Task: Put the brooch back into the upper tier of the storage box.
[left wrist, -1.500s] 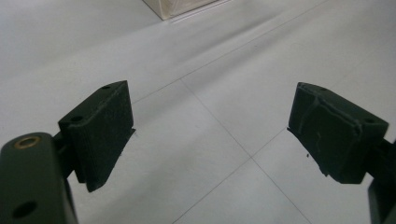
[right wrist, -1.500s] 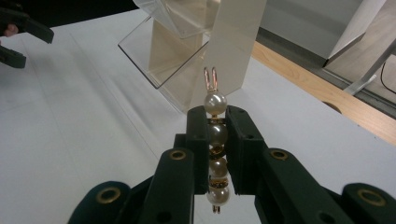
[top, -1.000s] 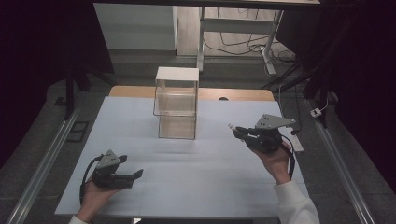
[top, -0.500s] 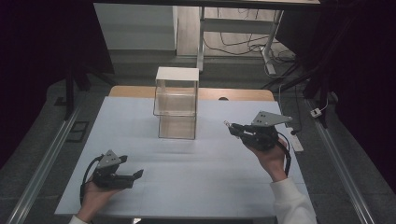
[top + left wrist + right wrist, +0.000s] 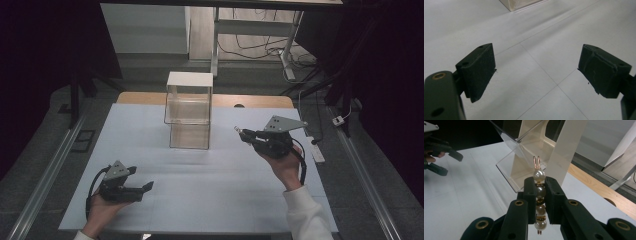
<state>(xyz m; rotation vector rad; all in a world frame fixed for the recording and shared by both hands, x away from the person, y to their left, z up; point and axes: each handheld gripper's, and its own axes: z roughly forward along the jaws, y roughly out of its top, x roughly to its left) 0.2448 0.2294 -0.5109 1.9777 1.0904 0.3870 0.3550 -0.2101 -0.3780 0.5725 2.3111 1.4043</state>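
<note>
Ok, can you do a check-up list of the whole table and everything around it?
Surface: white table cover, wooden edge at the back.
Job's things: clear box standing on the cover; pearl clip in the right gripper.
Clutter: nothing seen.
Grippers: left gripper open, low over the cover; right gripper shut on the clip, pointing at the box.
Cables: one trails from each gripper; more lie on the floor behind.
Surroundings: dark room, desk legs.

A pale sheet [image 5: 200,200] covers a wooden table [image 5: 260,101]. Cables [image 5: 250,47] trail across the floor beyond, beside white desk legs [image 5: 215,45].
</note>
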